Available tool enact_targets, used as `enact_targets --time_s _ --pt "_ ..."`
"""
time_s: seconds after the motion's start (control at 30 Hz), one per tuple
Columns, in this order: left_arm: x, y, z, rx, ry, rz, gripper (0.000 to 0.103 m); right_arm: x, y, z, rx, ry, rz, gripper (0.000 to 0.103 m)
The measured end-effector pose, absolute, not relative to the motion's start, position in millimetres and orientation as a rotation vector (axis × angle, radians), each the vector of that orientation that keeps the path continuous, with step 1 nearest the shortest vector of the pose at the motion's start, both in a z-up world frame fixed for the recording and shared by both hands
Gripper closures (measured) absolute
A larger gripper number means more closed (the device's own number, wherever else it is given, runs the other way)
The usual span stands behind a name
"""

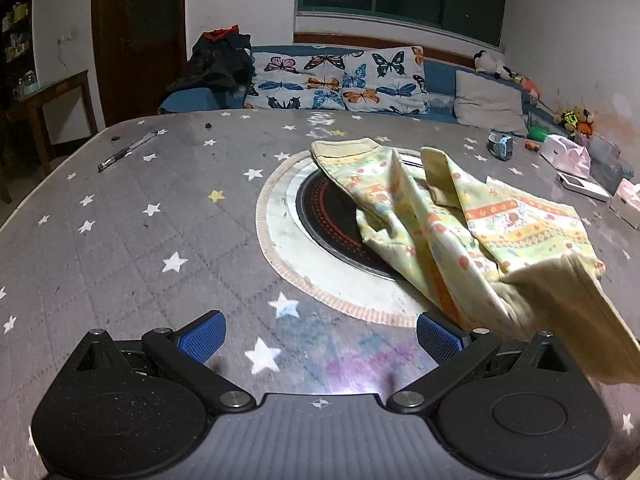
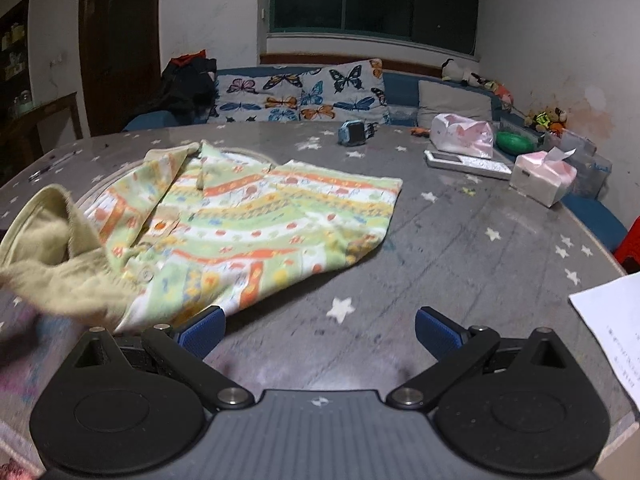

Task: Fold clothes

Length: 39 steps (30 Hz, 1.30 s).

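Observation:
A small child's shirt (image 2: 256,220) with yellow, green and orange printed bands lies rumpled on the grey star-patterned table cover (image 1: 120,240). In the left wrist view the shirt (image 1: 460,232) drapes over the round hotplate inset (image 1: 332,216), its plain yellow collar lifted at the right. My left gripper (image 1: 320,336) is open just left of the shirt's near edge, with nothing between its blue fingers (image 1: 202,336). My right gripper (image 2: 318,334) is open too, its left pad (image 2: 202,332) close beside the shirt's hem; the yellow collar (image 2: 52,248) bulges at the left.
A pen (image 1: 128,150) lies at the table's far left. A blue toy watch (image 2: 352,132), pink tissue packs (image 2: 462,136), a tissue box (image 2: 544,176), a white device (image 2: 468,164) and a paper sheet (image 2: 612,320) sit at the right. A sofa with butterfly cushions (image 1: 336,80) stands behind.

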<state>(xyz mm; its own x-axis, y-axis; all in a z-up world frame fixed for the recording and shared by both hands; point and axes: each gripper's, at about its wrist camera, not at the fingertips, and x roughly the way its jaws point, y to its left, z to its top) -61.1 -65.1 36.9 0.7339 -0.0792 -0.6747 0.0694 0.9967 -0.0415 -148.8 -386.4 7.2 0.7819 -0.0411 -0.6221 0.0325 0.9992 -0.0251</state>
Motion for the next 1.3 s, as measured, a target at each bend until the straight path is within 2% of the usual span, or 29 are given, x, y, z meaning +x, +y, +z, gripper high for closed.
enact_targets --time_s 0.57,1.3 --pt "-80 -90 32 0.03 0.771 -0.098 0.0 -171 -372 0 -0.005 0.706 0.038 0.005" --pt "-68 -89 43 0.053 0.74 -0.078 0.0 -155 -369 13 -0.013 0.683 0.067 0.009"
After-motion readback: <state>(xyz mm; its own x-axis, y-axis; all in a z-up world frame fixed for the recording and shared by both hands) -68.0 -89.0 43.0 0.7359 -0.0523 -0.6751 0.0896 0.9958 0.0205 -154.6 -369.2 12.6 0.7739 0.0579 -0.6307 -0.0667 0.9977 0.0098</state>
